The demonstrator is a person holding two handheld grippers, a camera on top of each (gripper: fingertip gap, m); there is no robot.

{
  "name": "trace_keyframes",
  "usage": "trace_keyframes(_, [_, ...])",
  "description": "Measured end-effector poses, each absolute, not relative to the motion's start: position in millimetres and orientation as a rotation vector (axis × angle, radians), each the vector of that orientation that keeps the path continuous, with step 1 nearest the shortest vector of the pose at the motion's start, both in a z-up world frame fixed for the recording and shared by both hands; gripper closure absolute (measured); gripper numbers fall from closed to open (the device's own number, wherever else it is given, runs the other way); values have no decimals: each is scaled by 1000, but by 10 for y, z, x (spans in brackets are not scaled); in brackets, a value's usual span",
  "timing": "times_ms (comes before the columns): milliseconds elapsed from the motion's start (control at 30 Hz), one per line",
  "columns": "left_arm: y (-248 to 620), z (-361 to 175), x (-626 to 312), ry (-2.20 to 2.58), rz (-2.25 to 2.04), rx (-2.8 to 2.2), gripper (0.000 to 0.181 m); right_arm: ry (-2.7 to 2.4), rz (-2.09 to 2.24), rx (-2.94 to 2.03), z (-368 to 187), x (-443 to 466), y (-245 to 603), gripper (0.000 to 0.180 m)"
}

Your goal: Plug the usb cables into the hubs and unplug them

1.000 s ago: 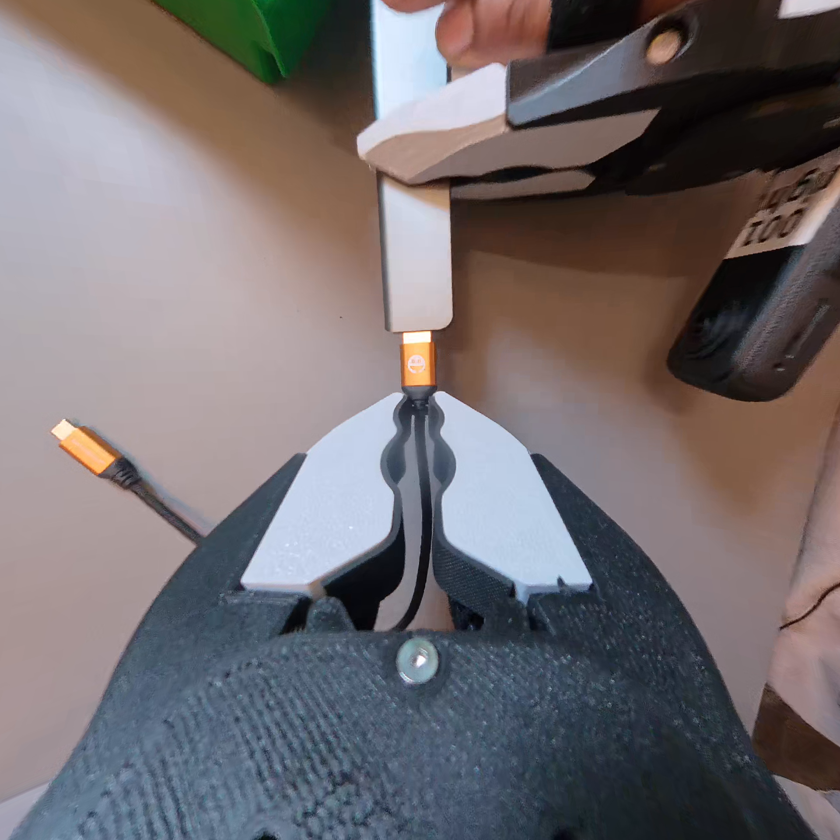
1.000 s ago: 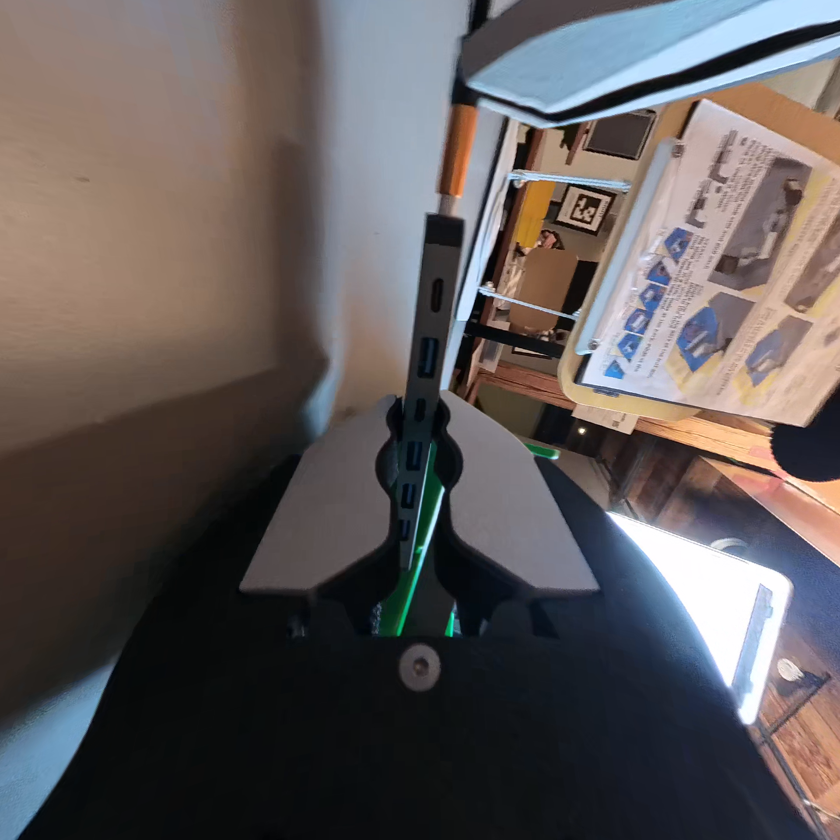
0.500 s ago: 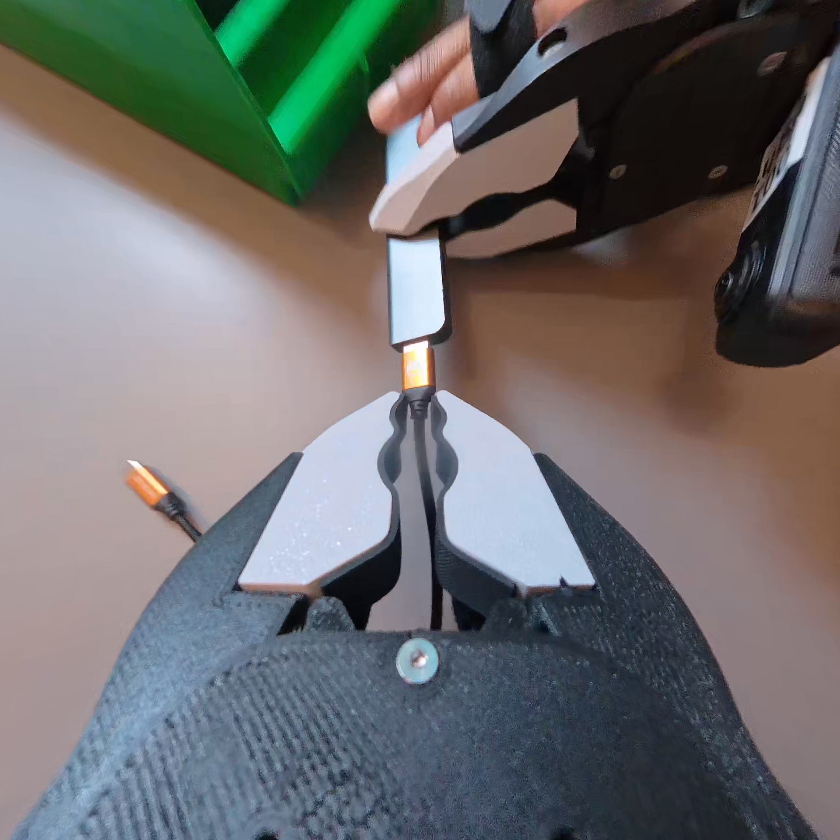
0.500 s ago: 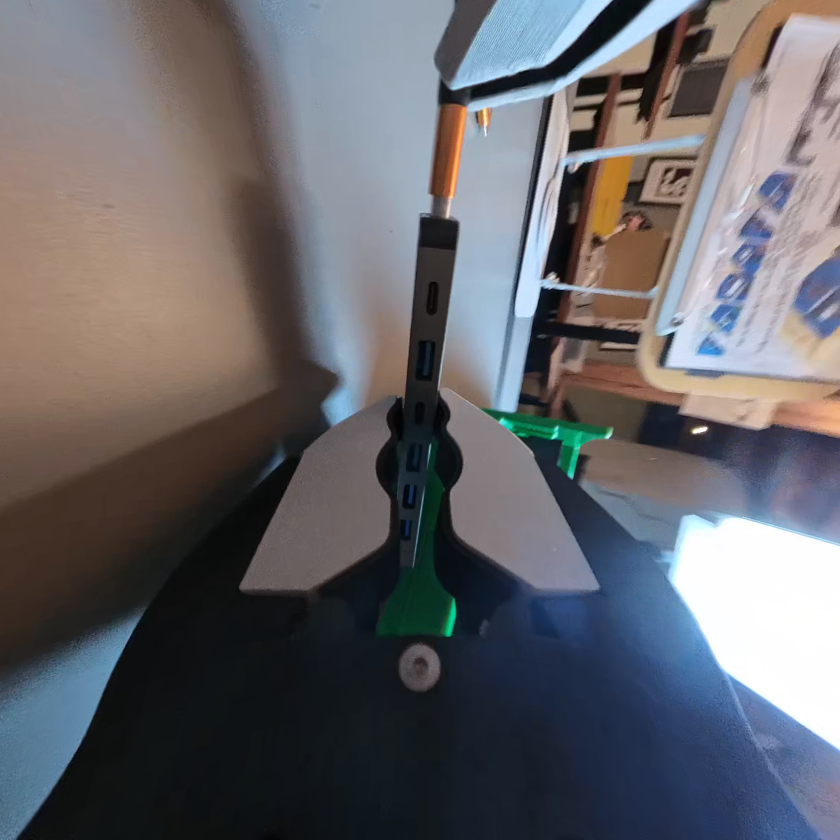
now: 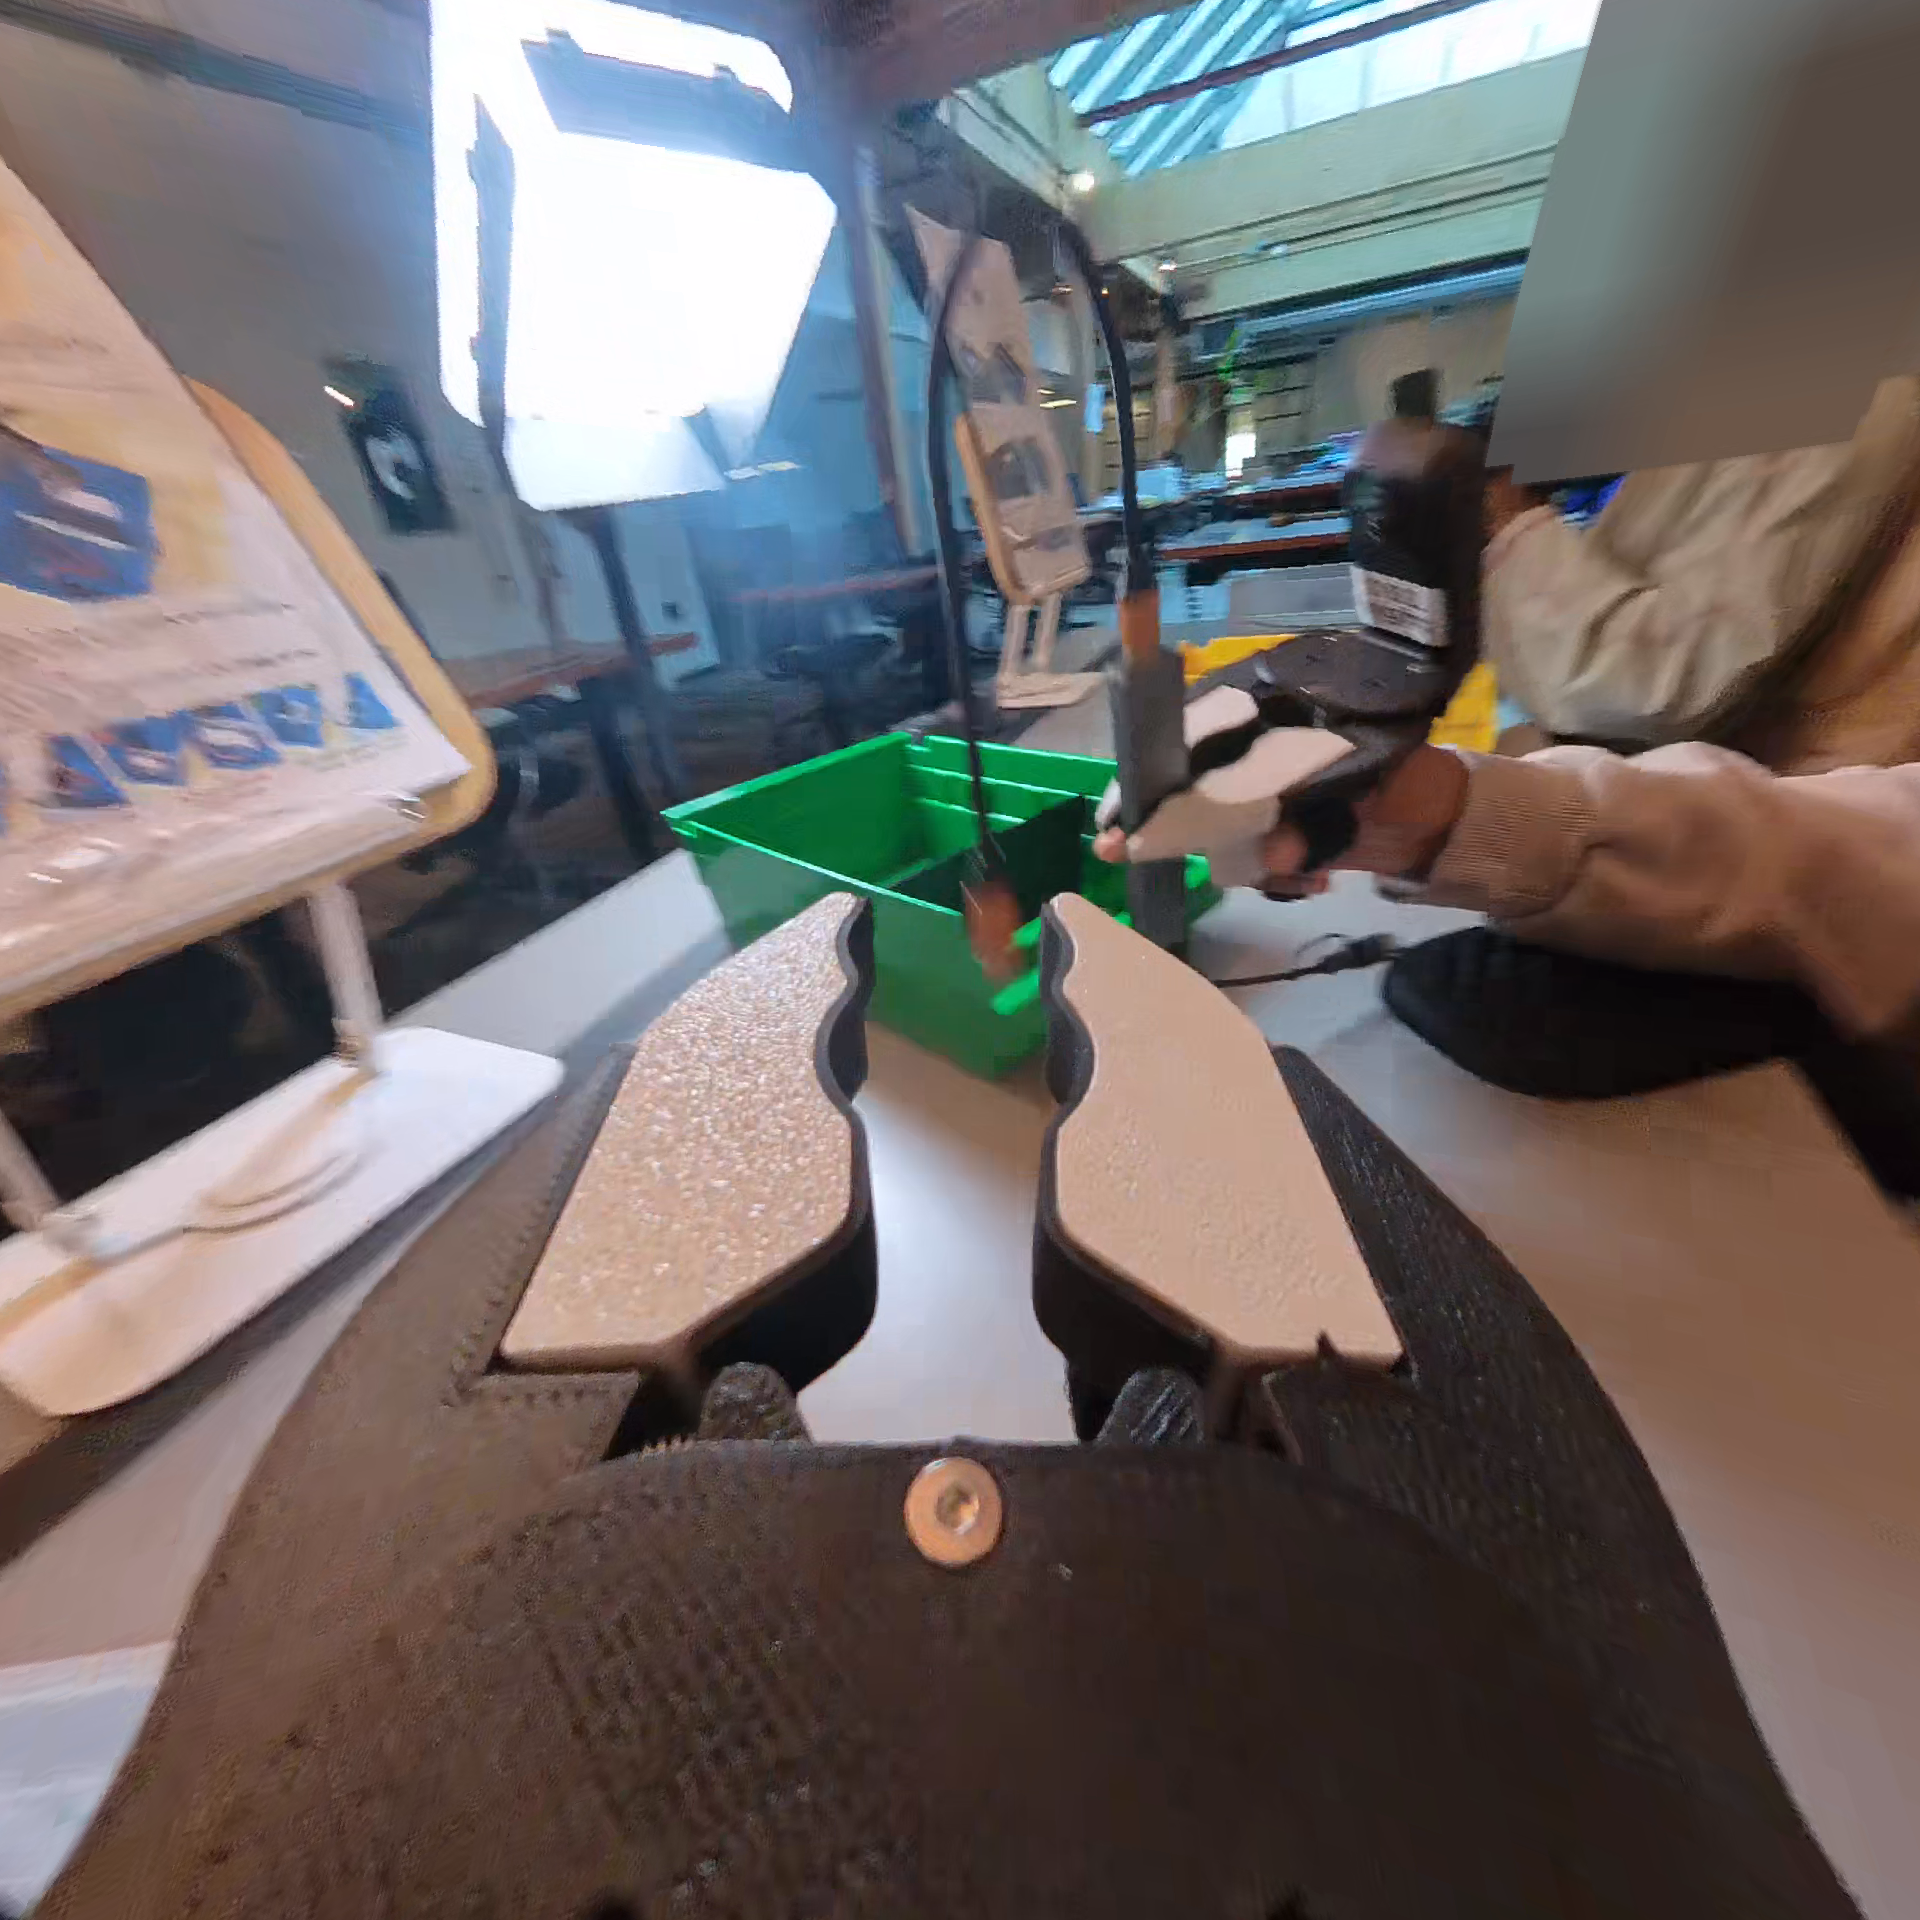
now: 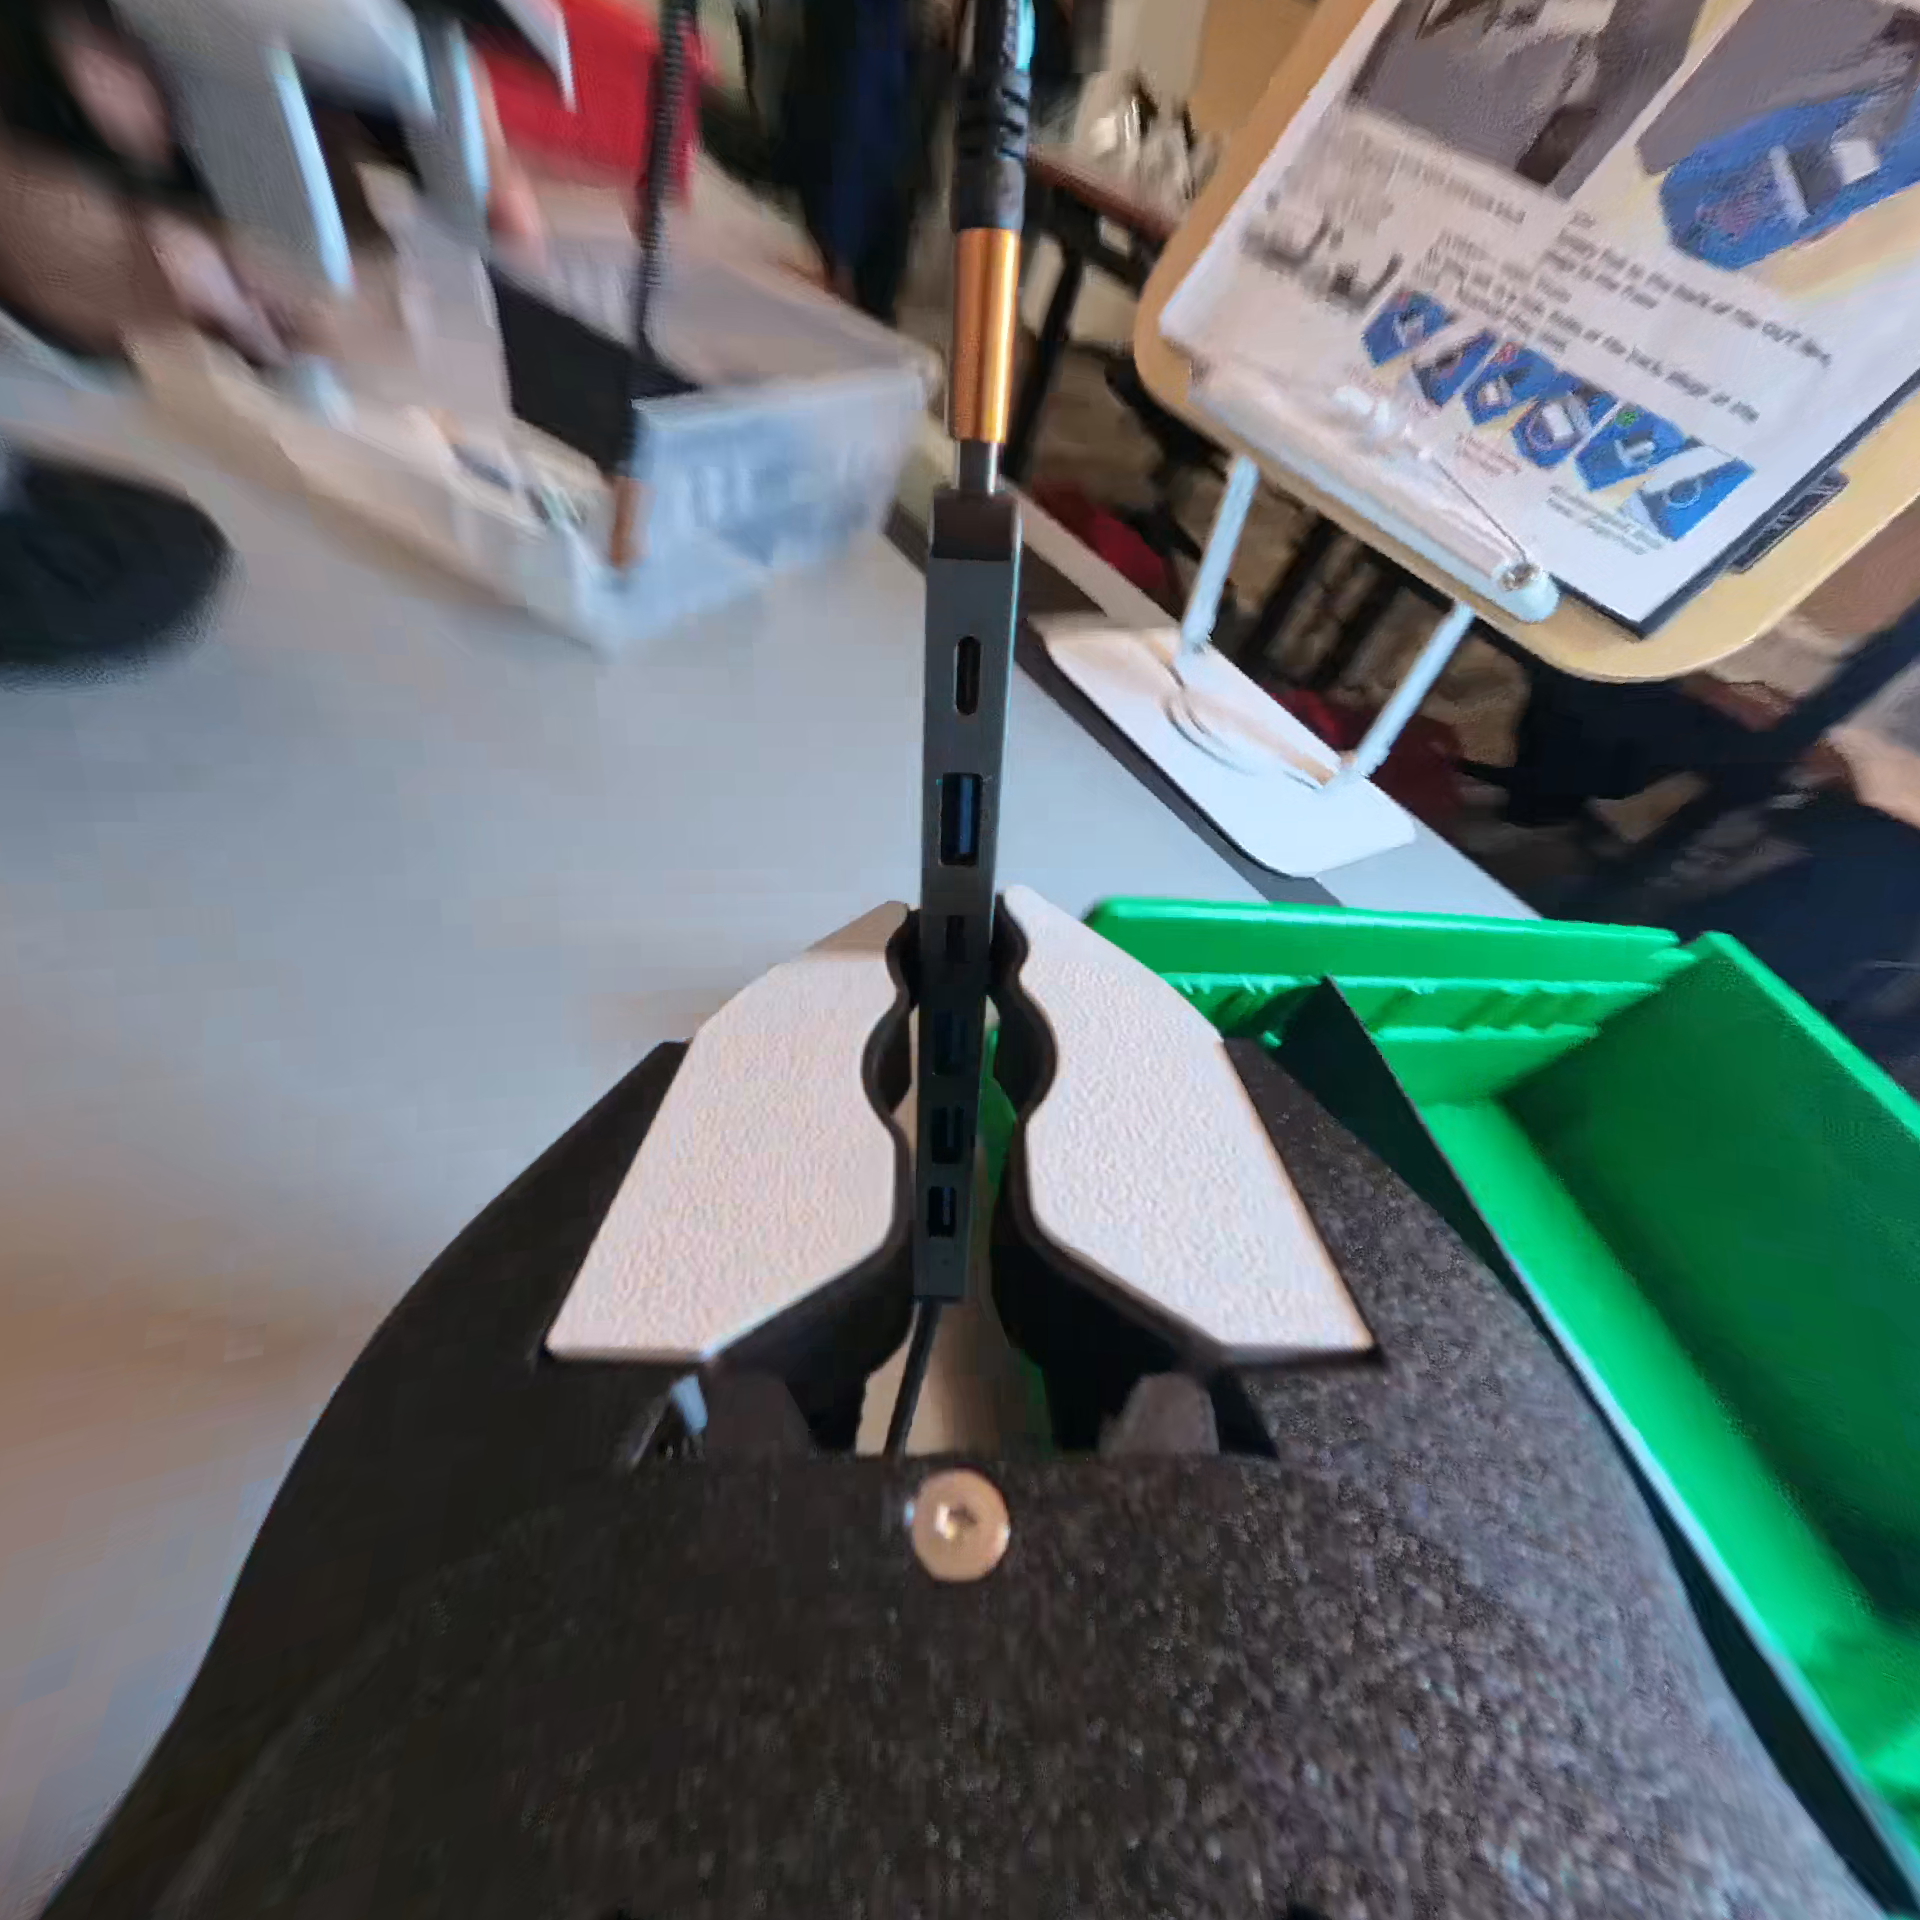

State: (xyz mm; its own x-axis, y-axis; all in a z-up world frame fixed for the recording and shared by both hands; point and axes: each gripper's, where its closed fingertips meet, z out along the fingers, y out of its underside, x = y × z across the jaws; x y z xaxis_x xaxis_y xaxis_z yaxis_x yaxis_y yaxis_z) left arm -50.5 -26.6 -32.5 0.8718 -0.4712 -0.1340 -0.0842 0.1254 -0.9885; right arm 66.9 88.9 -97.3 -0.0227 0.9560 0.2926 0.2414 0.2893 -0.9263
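My right gripper (image 6: 956, 914) is shut on a dark grey USB hub (image 6: 966, 675) and holds it upright above the table. An orange-sleeved plug (image 6: 985, 343) of a black braided cable sits in the hub's top end. In the left wrist view the hub (image 5: 1148, 727) shows in the right gripper (image 5: 1195, 790). The cable (image 5: 940, 468) arches up from it, and its other orange plug (image 5: 992, 920) dangles over the green bin (image 5: 810, 831). My left gripper (image 5: 954, 914) is open and empty, a short way from the hub.
The green bin (image 6: 1558, 1039) lies just right of the right gripper. A document stand with a white base (image 6: 1226, 748) stands at the table edge and also shows in the left wrist view (image 5: 260, 1164). A blurred pale box (image 6: 727, 488) sits farther back. A person's sleeve (image 5: 1662, 862) is at the right. One gripper's finger ends stand about 20 cm off the other's.
My left gripper has let go of the orange plug, opened and drawn back. The plug stays in the hub. The right gripper has turned the hub upright and lifted it.
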Motion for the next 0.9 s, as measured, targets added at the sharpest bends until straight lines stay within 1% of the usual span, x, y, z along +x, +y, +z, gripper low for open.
trace_keyframes(33, [-259,-400,-436,481,-364,-1449,145,-1460,979,-1163,-874,670,821,169])
trace_keyframes(100, [-206,-616,-185,546,-452,-1499,135,-1425,1210,-1136,-733,646,603,169])
trace_keyframes(133, [-183,-712,-37,593,-466,-1519,134,-1445,1309,-1120,-720,623,455,168])
trace_keyframes(233, [-172,-801,336,681,-506,-1502,137,-1534,1438,-1103,-834,525,99,169])
trace_keyframes(367, [-158,-837,529,699,-522,-1496,139,-1668,1508,-1090,-1032,437,-233,169])
trace_keyframes(467, [-176,-839,560,708,-520,-1481,150,-1764,1491,-1089,-1203,394,-398,169])
trace_keyframes(533, [-195,-835,561,720,-524,-1477,152,-1804,1474,-1090,-1294,376,-469,168])
trace_keyframes(700, [-280,-832,630,765,-580,-1487,167,-1803,1525,-1098,-1302,376,-505,168])
trace_keyframes(800, [-324,-767,669,771,-630,-1480,169,-1768,1505,-1077,-1227,368,-495,166])
trace_keyframes(867, [-362,-722,708,788,-668,-1466,170,-1768,1489,-1051,-1181,367,-508,157])
trace_keyframes(900, [-367,-713,729,794,-678,-1460,170,-1783,1473,-1031,-1182,368,-535,158])
